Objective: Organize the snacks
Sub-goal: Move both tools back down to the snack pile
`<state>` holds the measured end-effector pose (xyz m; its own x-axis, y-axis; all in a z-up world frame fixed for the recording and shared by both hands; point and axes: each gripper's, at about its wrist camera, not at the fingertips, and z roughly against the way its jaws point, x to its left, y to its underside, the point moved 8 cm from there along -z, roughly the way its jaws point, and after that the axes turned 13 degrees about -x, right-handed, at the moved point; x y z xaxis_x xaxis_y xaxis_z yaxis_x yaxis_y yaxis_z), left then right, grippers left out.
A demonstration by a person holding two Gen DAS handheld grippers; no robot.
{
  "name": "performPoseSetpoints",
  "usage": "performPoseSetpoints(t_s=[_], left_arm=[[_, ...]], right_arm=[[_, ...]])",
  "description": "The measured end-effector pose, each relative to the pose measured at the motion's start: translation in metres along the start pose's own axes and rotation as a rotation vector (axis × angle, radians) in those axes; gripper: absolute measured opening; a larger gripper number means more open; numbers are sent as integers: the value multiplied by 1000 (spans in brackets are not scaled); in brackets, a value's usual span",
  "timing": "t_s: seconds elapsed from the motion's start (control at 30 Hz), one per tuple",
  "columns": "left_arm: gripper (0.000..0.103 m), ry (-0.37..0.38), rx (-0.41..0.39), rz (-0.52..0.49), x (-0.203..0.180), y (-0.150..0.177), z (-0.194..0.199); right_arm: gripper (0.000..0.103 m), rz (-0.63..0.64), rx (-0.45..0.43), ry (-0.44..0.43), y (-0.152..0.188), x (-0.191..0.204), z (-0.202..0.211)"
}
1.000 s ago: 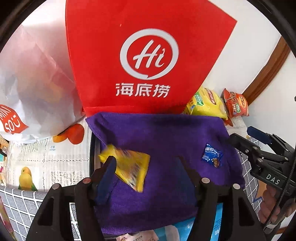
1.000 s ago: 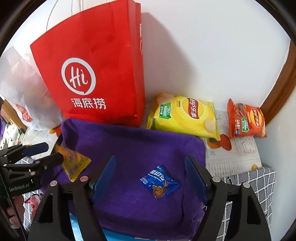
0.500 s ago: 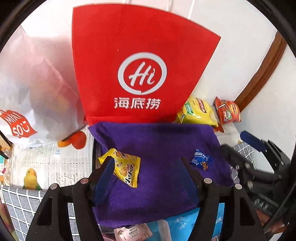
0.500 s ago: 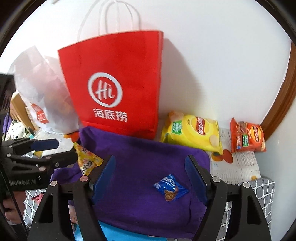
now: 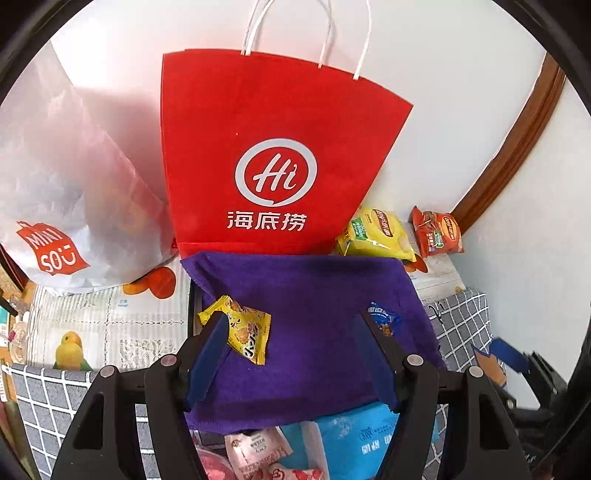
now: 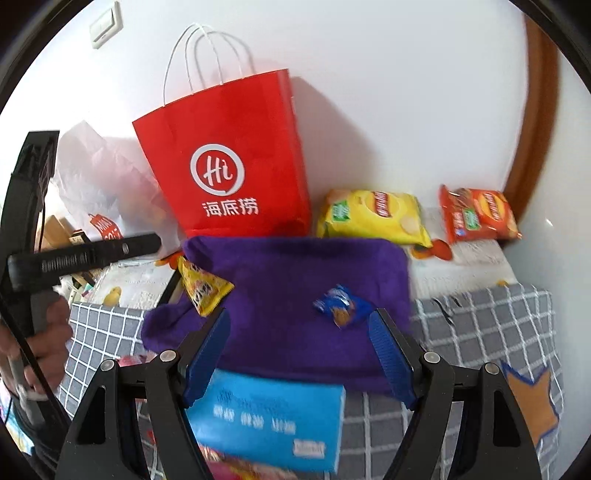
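Left gripper (image 5: 291,347) fingers apart, empty, angled down; right gripper (image 6: 299,347) likewise.

Small yellow snack pack (image 5: 242,330), lying flat near the left edge of the purple cloth (image 5: 310,288). Small blue snack pack (image 5: 384,320), flat near its right edge. Well apart, both still sealed.

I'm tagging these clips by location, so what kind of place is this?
Probably a home, a table corner against a wall: a checked tablecloth, a red shopping bag, chip bags and a light switch.
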<state>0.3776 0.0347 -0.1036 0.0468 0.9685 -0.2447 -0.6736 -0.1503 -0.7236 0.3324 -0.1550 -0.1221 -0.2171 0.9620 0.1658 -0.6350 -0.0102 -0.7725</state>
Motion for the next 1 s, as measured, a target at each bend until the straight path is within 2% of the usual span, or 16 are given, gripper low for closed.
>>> performPoseSetpoints(t_s=[0.13, 0.23, 0.33, 0.5, 0.67, 0.9, 1.0], left_arm=[[68, 6, -20, -27, -7, -2, 15], [68, -18, -54, -69, -10, -5, 29], [69, -14, -82, -70, -11, -8, 43], [71, -8, -90, -79, -19, -5, 59], [73, -35, -112, -117, -22, 5, 84], [73, -110, -71, -109, 11, 38, 102], [73, -108, -33, -68, 25, 61, 102]], right_arm=[[77, 9, -10, 18, 12, -3, 28], [73, -4, -29, 27, 23, -6, 50], [71, -12, -37, 40, 33, -9, 65], [60, -1, -19, 63, 55, -13, 77], [59, 10, 10, 72, 80, -10, 80], [59, -15, 28, -26, 106, 10, 78], [59, -17, 46, -86, 118, 27, 75]])
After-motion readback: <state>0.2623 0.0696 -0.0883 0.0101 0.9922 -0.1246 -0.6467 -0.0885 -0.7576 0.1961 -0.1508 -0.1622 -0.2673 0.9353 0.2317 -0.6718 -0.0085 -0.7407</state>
